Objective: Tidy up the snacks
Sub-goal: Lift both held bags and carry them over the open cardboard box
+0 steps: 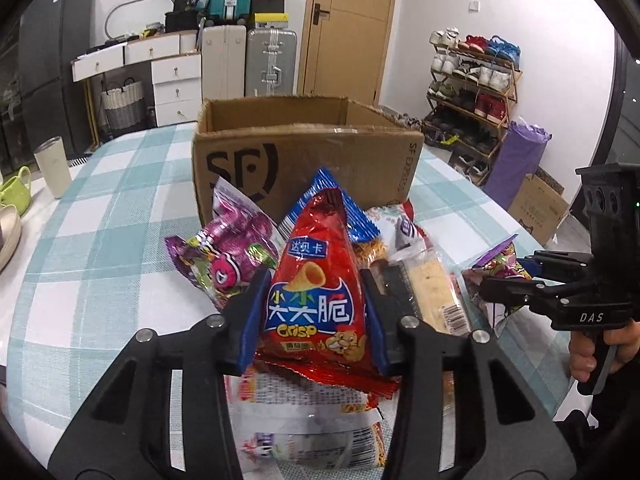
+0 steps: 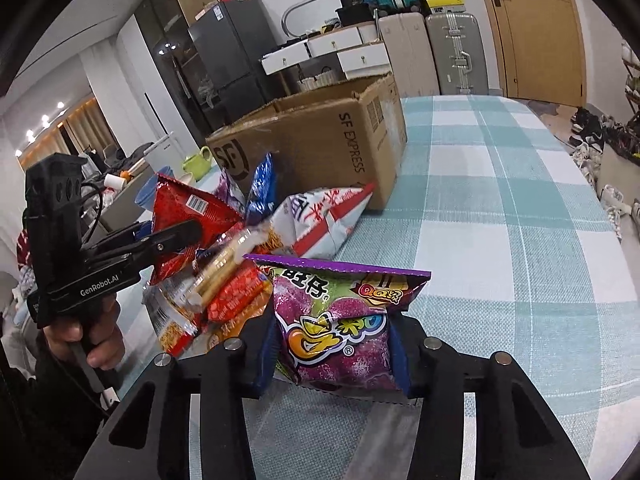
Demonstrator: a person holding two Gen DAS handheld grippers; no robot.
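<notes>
My left gripper (image 1: pixel 316 300) is shut on a red crisp bag (image 1: pixel 316 280) and holds it above the snack pile (image 1: pixel 396 260); it also shows in the right wrist view (image 2: pixel 188 216). My right gripper (image 2: pixel 332 344) is shut on a purple gummy bag (image 2: pixel 336 320), just right of the pile (image 2: pixel 240 280); this bag shows in the left wrist view (image 1: pixel 496 264). An open SF cardboard box (image 1: pixel 304 152) stands behind the pile on the checked tablecloth (image 1: pixel 100 240), and shows in the right wrist view (image 2: pixel 320 140).
A pale cup (image 1: pixel 52 168) and a green mug (image 1: pixel 16 194) stand at the table's left edge. Beyond the table are suitcases (image 1: pixel 248 60), white drawers (image 1: pixel 160 76), a door (image 1: pixel 348 28) and a shoe rack (image 1: pixel 472 92). Checked cloth (image 2: pixel 500 220) stretches right of the box.
</notes>
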